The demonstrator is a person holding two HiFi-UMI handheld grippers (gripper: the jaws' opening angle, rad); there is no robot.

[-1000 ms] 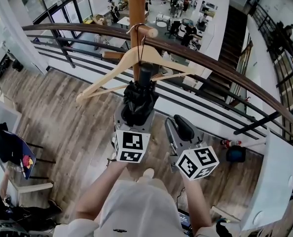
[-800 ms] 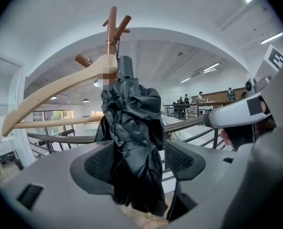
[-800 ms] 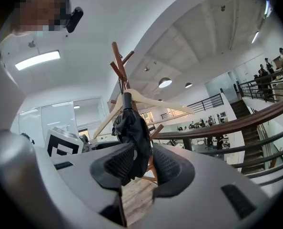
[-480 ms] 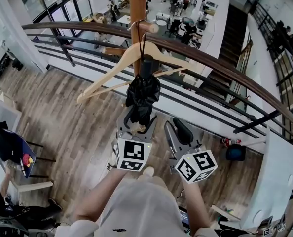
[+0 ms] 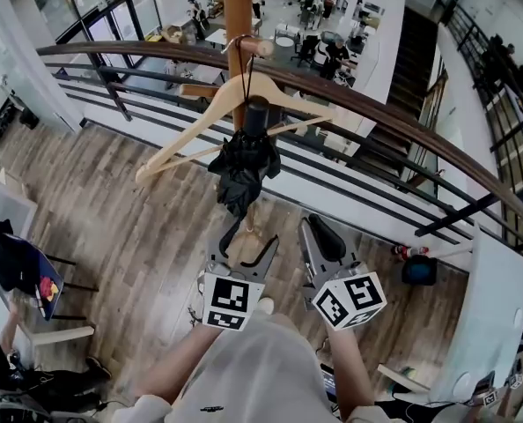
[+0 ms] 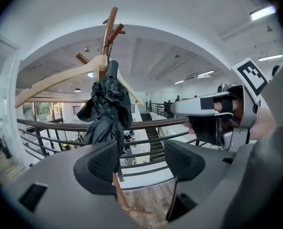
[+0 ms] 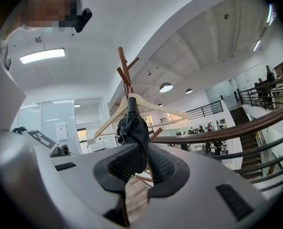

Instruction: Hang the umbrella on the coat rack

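Black umbrella [image 5: 241, 170] | long axis vertical (handle up) | hanging on coat rack [image 5: 238, 25]

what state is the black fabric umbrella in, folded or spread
Folded: the black fabric umbrella hangs from the wooden coat rack as a narrow, crumpled bundle, its canopy collapsed rather than spread.

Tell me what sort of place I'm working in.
Probably an upper gallery in an open-plan office: a curved railing, desks and people far down below, and a staircase leading down.
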